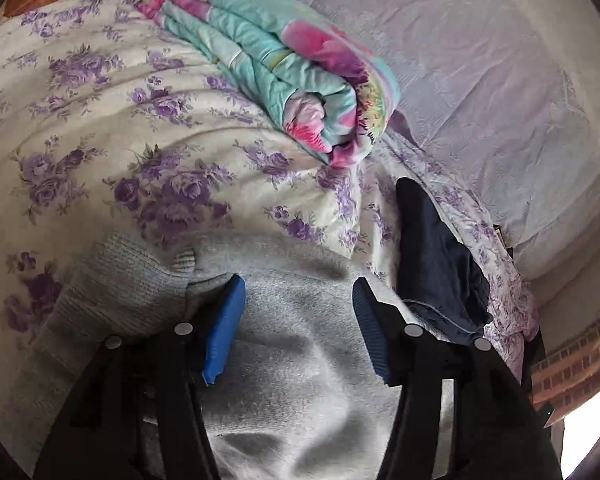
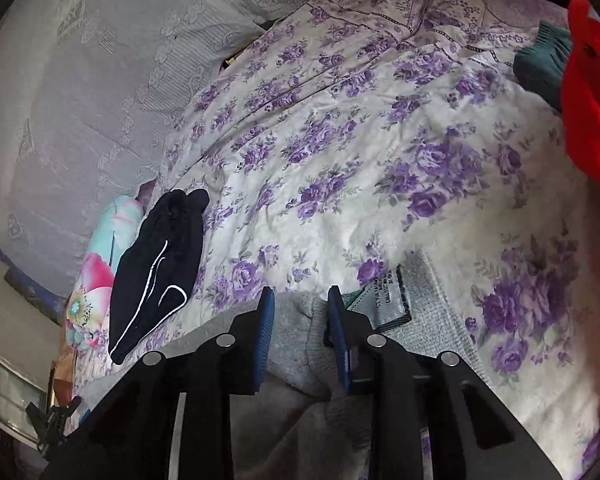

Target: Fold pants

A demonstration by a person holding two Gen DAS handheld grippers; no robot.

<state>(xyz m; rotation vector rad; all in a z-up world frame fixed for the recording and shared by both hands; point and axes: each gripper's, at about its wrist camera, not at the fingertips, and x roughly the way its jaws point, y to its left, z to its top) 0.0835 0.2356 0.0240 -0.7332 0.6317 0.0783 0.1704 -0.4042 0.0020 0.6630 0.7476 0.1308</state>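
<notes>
The left tongs are spread wide above the grey knit pants, which lie on the floral bed sheet. The right tongs pinch a bunched fold of the grey fabric beside its label. Dark shorts lie nearby, near a rolled floral quilt.

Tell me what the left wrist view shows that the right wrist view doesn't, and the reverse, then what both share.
Only the left wrist view: the left hand-held gripper, its jaws apart over the grey pants, and the brick wall.

Only the right wrist view: the right hand-held gripper with a fold of the grey pants between its jaws, the garment label, a red cloth and a green knit.

Both: the floral bedsheet, the dark blue garment, the folded colourful quilt and the pale pillow.
</notes>
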